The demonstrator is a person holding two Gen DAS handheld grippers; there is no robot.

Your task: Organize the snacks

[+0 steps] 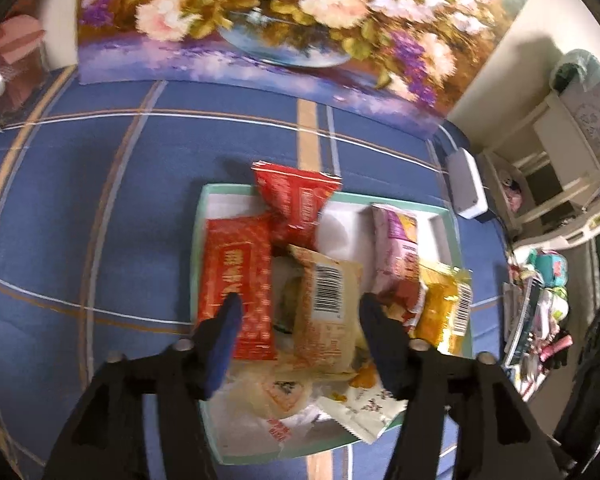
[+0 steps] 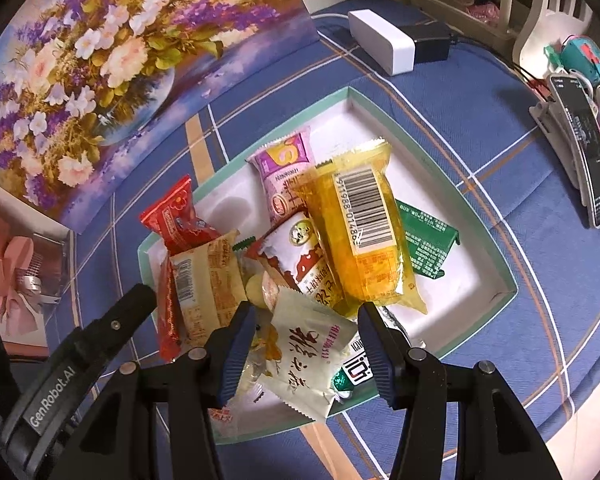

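Observation:
A shallow white tray with a mint-green rim (image 1: 198,240) (image 2: 432,152) lies on a blue checked cloth and holds several snack packets. In the left wrist view I see two red packets (image 1: 236,280), a pale yellow packet with a barcode (image 1: 328,312), a pink packet (image 1: 396,240) and a yellow one (image 1: 448,308). My left gripper (image 1: 300,312) hovers open over the tray, empty. In the right wrist view a clear yellow packet (image 2: 364,232) lies on top and a white packet (image 2: 308,352) sits between the fingers of my open right gripper (image 2: 306,320). The left gripper's arm (image 2: 80,344) shows at the left.
A large flower painting (image 1: 284,28) (image 2: 100,60) stands behind the tray. A white box (image 2: 380,40) with a black adapter lies at the back right. A phone on a stand (image 2: 584,152) and clutter sit at the right edge. A pink bowed gift box (image 2: 16,292) is at the left.

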